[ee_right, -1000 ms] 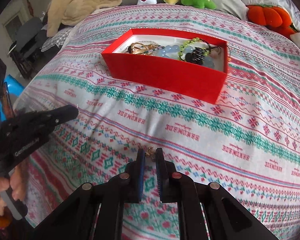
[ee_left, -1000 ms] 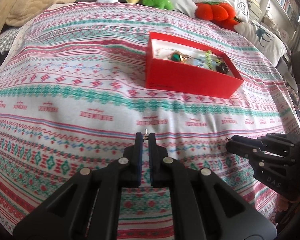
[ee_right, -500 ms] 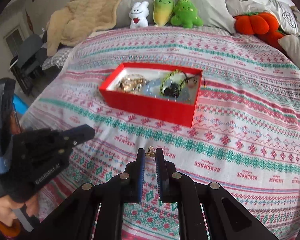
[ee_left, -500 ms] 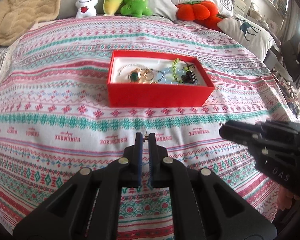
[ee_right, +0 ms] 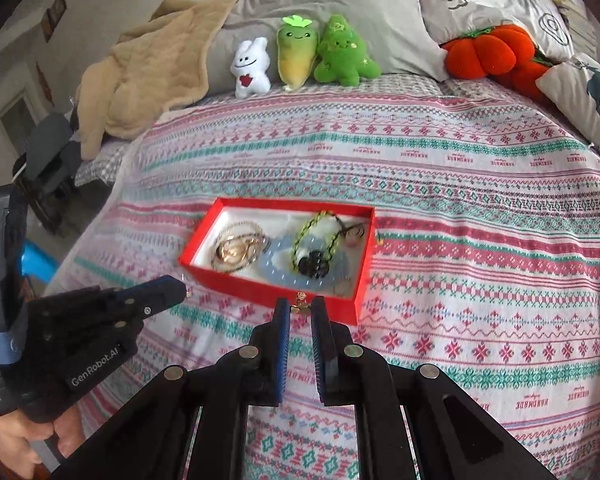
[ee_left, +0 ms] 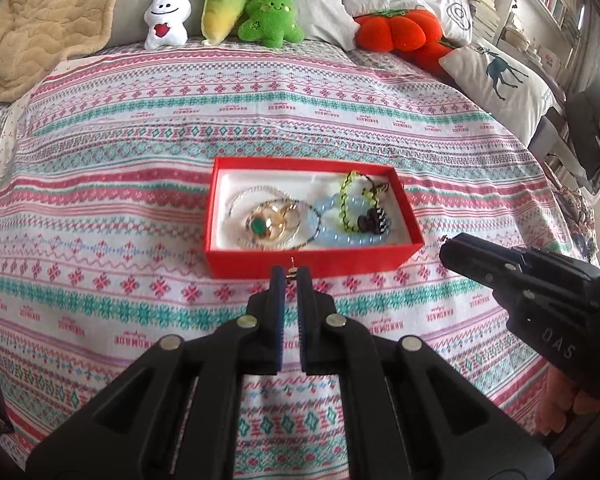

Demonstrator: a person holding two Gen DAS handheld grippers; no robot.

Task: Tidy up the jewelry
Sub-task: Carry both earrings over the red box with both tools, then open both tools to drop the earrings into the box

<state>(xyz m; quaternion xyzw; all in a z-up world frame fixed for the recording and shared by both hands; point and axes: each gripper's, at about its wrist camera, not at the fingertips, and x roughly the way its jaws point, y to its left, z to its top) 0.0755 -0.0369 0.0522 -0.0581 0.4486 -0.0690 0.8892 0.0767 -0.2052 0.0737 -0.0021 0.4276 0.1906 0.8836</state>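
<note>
A red box [ee_left: 260,264] [ee_right: 260,292] lies on the bed and holds several pieces: a gold ring with a green stone [ee_left: 270,222], a pale blue bead bracelet [ee_left: 340,238] and a green cord bracelet [ee_left: 350,200]. My left gripper [ee_left: 291,274] is shut on a small gold earring [ee_left: 292,272], held above the bedspread just in front of the box. My right gripper [ee_right: 301,306] is shut on a second small gold earring [ee_right: 300,303], also just in front of the box. Each gripper shows in the other's view: the right one [ee_left: 446,246], the left one [ee_right: 182,290].
The patterned bedspread [ee_left: 100,208] covers the bed. Plush toys [ee_left: 224,8], an orange pumpkin cushion [ee_left: 396,30], pillows [ee_left: 500,76] and a beige blanket [ee_left: 44,12] lie at the far end. A chair [ee_right: 48,156] stands left of the bed.
Both grippers have risen and tilted up while staying shut on their earrings. The box now sits centred just past the fingertips, and the head of the bed has come into view.
</note>
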